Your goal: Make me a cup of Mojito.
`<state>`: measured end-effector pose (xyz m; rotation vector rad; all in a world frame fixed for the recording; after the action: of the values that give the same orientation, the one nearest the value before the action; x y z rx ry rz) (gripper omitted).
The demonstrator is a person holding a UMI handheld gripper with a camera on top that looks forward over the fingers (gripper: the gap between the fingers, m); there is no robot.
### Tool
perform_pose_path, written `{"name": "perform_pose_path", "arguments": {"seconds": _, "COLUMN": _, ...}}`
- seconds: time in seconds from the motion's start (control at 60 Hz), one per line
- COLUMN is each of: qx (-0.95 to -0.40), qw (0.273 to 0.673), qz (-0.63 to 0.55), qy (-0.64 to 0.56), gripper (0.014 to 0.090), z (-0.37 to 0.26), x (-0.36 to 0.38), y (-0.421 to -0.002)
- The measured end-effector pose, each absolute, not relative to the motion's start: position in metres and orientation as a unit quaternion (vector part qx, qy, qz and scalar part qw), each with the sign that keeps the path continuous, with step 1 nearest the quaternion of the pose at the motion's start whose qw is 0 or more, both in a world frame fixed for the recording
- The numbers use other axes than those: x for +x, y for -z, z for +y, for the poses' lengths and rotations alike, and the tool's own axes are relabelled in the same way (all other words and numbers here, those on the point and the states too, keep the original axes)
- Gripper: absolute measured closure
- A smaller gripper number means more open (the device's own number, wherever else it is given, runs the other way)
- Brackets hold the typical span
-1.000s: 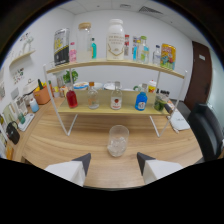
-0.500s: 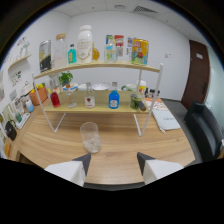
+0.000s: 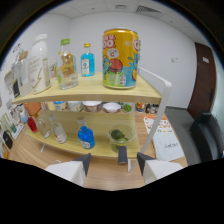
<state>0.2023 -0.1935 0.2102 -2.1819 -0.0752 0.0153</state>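
Now early stage: gripper [image 3: 114,161] fingers apart, holding nothing, raised close to shelf rack [image 3: 90,92]. Orange soda can [image 3: 120,58] on top shelf, ahead above fingers; bowl w/ lime [image 3: 119,135] on lower shelf just beyond fingertips. Vs 0.5 s ago: moved nearer, glass cup gone from view. All mixing left.

White walls [image 3: 165,45] and ceiling, a dark brown door [image 3: 206,80], a black chair [image 3: 209,137] beside it.

Handheld tool [image 3: 113,162] level, facing forward, two fingers [image 3: 84,163] spread apart, nothing between them
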Motion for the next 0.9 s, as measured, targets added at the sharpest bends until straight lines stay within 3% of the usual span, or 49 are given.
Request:
{"name": "perform_pose_path", "arguments": {"seconds": 0.017, "qx": -0.888, "qw": 0.459, "qz": -0.032, "qy": -0.009, "gripper": 0.0190, "z": -0.190, "x": 0.202, "y": -0.208}}
{"name": "perform_pose_path", "arguments": {"seconds": 0.033, "qx": -0.889, "qw": 0.457, "qz": -0.033, "qy": -0.011, "gripper": 0.0238, "z": -0.187, "x": 0.202, "y": -0.206}}
{"name": "perform_pose_path", "arguments": {"seconds": 0.05, "qx": -0.890, "qw": 0.454, "qz": -0.034, "qy": -0.014, "gripper": 0.0196, "z": -0.185, "x": 0.202, "y": -0.204}}
{"name": "perform_pose_path", "arguments": {"seconds": 0.183, "qx": -0.897, "qw": 0.441, "qz": -0.039, "qy": -0.022, "gripper": 0.0238, "z": -0.166, "x": 0.204, "y": -0.190}}
{"name": "perform_pose_path", "arguments": {"seconds": 0.317, "qx": -0.905, "qw": 0.424, "qz": -0.036, "qy": -0.018, "gripper": 0.0341, "z": -0.156, "x": 0.211, "y": -0.176}}
{"name": "perform_pose_path", "arguments": {"seconds": 0.517, "qx": -0.914, "qw": 0.405, "qz": -0.036, "qy": -0.015, "gripper": 0.0645, "z": -0.153, "x": 0.215, "y": -0.165}}
{"name": "perform_pose_path", "arguments": {"seconds": 0.633, "qx": -0.915, "qw": 0.402, "qz": -0.028, "qy": 0.004, "gripper": 0.0862, "z": -0.153, "x": 0.223, "y": -0.166}}
{"name": "perform_pose_path", "arguments": {"seconds": 0.9, "qx": -0.916, "qw": 0.399, "qz": -0.019, "qy": 0.025, "gripper": 0.0885, "z": -0.154, "x": 0.230, "y": -0.170}}
